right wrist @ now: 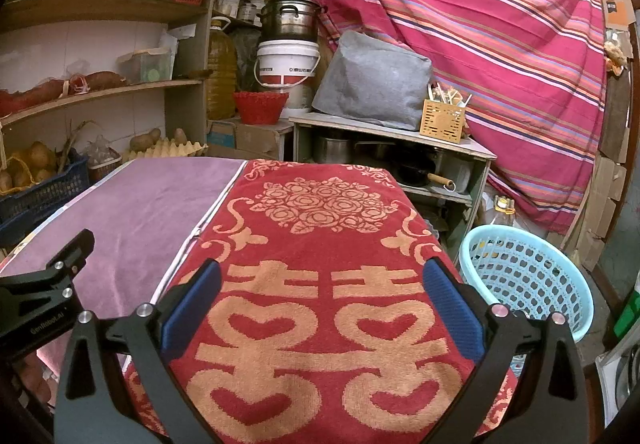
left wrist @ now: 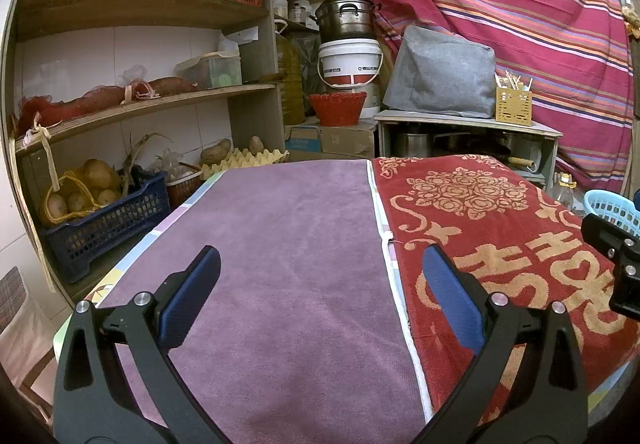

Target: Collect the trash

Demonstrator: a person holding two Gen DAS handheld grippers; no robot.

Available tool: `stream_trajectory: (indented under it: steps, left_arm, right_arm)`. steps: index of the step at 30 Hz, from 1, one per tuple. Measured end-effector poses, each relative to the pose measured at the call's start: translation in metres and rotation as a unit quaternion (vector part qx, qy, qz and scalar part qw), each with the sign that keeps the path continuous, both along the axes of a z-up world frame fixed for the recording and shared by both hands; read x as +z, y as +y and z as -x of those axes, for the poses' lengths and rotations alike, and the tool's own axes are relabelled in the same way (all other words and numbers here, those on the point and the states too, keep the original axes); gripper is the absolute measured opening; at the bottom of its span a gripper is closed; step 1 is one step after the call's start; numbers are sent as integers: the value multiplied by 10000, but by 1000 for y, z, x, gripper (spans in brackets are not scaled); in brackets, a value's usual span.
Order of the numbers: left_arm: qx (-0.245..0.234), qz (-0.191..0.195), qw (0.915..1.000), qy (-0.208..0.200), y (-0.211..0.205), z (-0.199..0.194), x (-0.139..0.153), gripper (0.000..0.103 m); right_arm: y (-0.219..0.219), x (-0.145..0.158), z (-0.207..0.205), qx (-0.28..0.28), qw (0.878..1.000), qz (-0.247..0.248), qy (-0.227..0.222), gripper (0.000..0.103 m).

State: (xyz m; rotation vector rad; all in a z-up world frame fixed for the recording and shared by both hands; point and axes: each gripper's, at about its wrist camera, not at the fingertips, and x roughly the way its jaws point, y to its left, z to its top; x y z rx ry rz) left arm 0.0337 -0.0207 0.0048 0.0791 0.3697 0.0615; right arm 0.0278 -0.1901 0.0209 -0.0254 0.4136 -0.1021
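Observation:
My left gripper [left wrist: 320, 264] hangs open over a purple towel [left wrist: 280, 236] that covers the left half of a table; nothing lies between its blue pads. My right gripper [right wrist: 320, 276] is open too, above a red towel [right wrist: 320, 228] with gold roses and characters on the right half. A light blue plastic basket [right wrist: 528, 276] stands on the floor just right of the table; its rim also shows in the left wrist view as the basket [left wrist: 612, 205]. No trash shows on either towel. The right gripper's black body [left wrist: 616, 260] edges into the left view.
Wooden shelves [left wrist: 140, 99] with potatoes and a dark blue crate [left wrist: 108, 219] stand to the left. Behind the table are a low cabinet [right wrist: 392, 135] with pots, a grey cloth bundle [right wrist: 372, 83], a white bucket [right wrist: 286, 63] and a striped red curtain [right wrist: 480, 23].

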Motion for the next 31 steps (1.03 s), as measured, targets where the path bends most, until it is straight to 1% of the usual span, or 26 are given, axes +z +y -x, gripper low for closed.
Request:
stream_trajectory:
  steps: [17,31]
  left_arm:
    - [-7,10,10000,0,1,0,0,98]
    - [-31,160,9999,-2,3,1,5,98]
  right_arm:
    - [0,0,1,5,10000,1,1,98]
    - [-1,0,0,2,10000,15,-1,98]
